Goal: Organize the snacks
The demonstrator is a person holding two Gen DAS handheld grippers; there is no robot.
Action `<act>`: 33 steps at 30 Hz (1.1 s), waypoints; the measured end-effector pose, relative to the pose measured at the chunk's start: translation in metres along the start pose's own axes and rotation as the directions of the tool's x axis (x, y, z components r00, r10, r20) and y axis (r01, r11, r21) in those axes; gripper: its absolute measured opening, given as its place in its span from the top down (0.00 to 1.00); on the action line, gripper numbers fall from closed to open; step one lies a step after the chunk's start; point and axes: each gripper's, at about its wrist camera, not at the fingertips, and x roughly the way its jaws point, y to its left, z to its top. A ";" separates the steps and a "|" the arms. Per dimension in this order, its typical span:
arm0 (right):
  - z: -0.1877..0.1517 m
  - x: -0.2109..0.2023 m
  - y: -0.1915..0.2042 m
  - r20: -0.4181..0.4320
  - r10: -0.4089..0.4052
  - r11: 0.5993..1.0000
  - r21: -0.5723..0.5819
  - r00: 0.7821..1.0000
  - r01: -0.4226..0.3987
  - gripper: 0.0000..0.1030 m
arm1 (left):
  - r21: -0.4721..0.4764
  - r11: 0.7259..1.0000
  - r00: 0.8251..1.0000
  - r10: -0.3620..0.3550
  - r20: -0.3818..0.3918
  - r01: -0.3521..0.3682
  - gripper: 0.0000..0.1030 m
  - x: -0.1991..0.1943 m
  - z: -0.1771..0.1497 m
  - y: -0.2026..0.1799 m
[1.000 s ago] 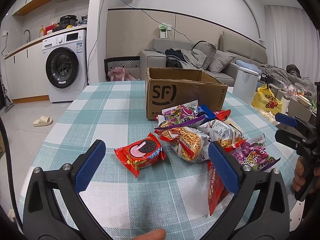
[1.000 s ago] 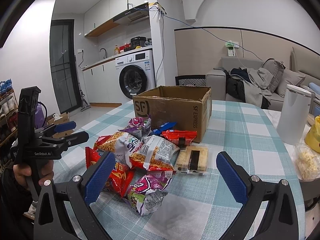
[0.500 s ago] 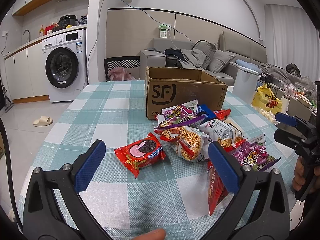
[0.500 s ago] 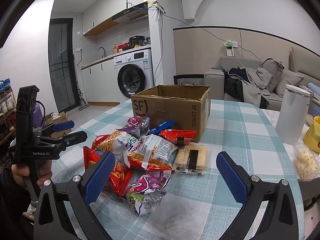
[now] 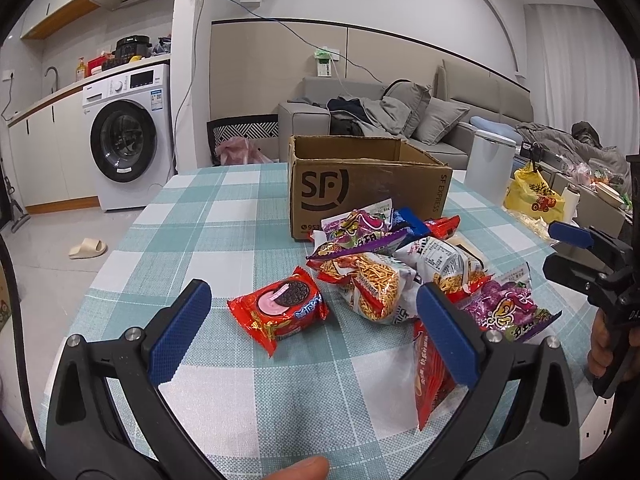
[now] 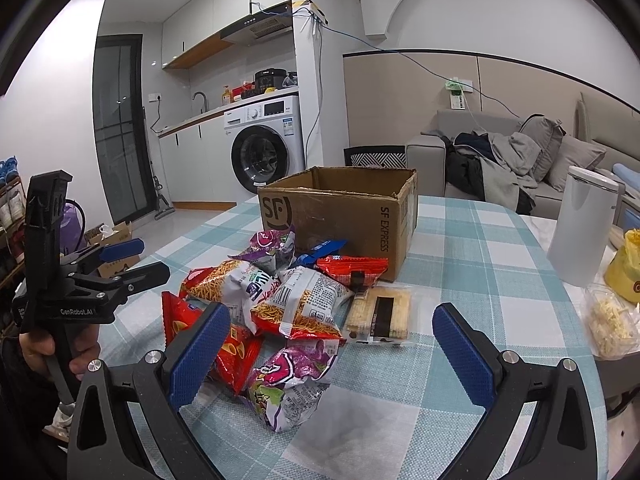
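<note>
A pile of snack bags (image 5: 404,272) lies on the checked tablecloth in front of an open cardboard SF box (image 5: 360,188). A red cookie pack (image 5: 280,310) lies apart at the pile's left. My left gripper (image 5: 312,336) is open and empty, held above the table just short of the cookie pack. In the right wrist view the pile (image 6: 280,300) and the box (image 6: 340,220) show too, with a clear cracker pack (image 6: 378,314) at the pile's right. My right gripper (image 6: 330,354) is open and empty, over a purple bag (image 6: 292,380).
A white bin (image 6: 580,228) stands at the table's right edge, with a yellow bag (image 6: 626,268) and a clear food tub (image 6: 612,324) beside it. A washing machine (image 5: 128,136) and a sofa (image 5: 400,120) stand beyond the table.
The right gripper has crept slightly forward and down toward the pile. The left gripper has barely moved. Both stay open.
</note>
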 end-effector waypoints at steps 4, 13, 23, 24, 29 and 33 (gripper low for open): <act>0.001 0.005 0.002 -0.023 -0.017 1.000 -0.010 1.000 0.017 0.00 | -0.019 1.000 1.000 -0.023 -0.005 0.023 0.01 0.000 0.000 0.004; 0.003 0.010 0.000 -0.091 -0.042 0.999 0.018 0.995 0.044 0.00 | 0.003 0.998 0.998 -0.055 -0.008 0.055 0.01 -0.008 0.004 -0.007; -0.004 0.026 0.004 -0.222 -0.013 0.999 0.035 0.975 0.022 0.00 | 0.093 0.990 0.993 -0.102 -0.061 0.108 0.01 -0.014 0.001 -0.037; -0.006 0.028 0.004 -0.232 -0.005 0.999 0.040 0.973 0.015 0.00 | 0.096 0.989 0.992 -0.107 -0.073 0.114 0.01 -0.012 0.000 -0.039; -0.012 0.038 0.004 -0.284 0.028 0.997 0.072 0.959 -0.008 0.00 | 0.080 0.983 0.977 -0.150 -0.150 0.163 0.01 0.000 -0.007 -0.043; -0.017 0.046 0.004 -0.315 0.038 0.996 0.089 0.948 -0.010 0.02 | 0.060 0.976 0.960 -0.192 -0.202 0.208 0.01 0.013 -0.011 -0.044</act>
